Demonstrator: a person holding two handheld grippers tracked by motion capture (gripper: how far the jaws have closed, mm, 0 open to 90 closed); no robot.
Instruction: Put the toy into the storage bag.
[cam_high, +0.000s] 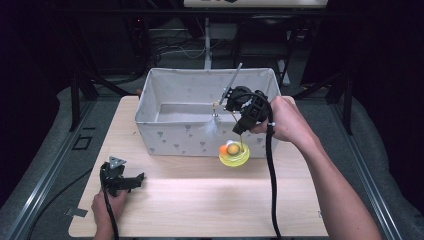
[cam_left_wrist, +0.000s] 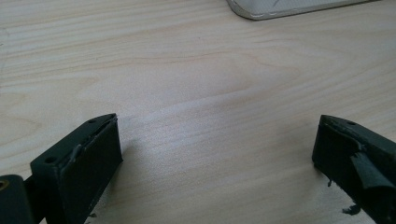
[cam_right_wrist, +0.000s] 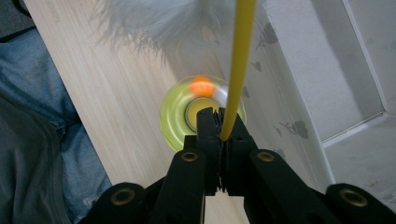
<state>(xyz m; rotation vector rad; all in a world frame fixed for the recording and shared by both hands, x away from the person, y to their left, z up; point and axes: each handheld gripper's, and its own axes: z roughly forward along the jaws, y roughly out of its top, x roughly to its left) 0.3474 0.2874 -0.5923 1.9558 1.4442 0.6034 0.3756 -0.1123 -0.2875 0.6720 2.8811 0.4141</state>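
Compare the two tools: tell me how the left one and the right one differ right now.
The left tool has its jaws spread wide with nothing between them; the right tool is clamped shut on a thin yellow rod. The left tool sits low over the bare wooden table near the person's side; the right tool is raised beside the white fabric bin, above a yellow disc. Both are black, hand-held and trail a cable.

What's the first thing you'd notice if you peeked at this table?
The bright yellow toy by the front wall of the white cloth box, with an orange ball on its round base and a white feather above. The right gripper pinches the toy's thin yellow stick. The left gripper rests open on the bare wooden table.
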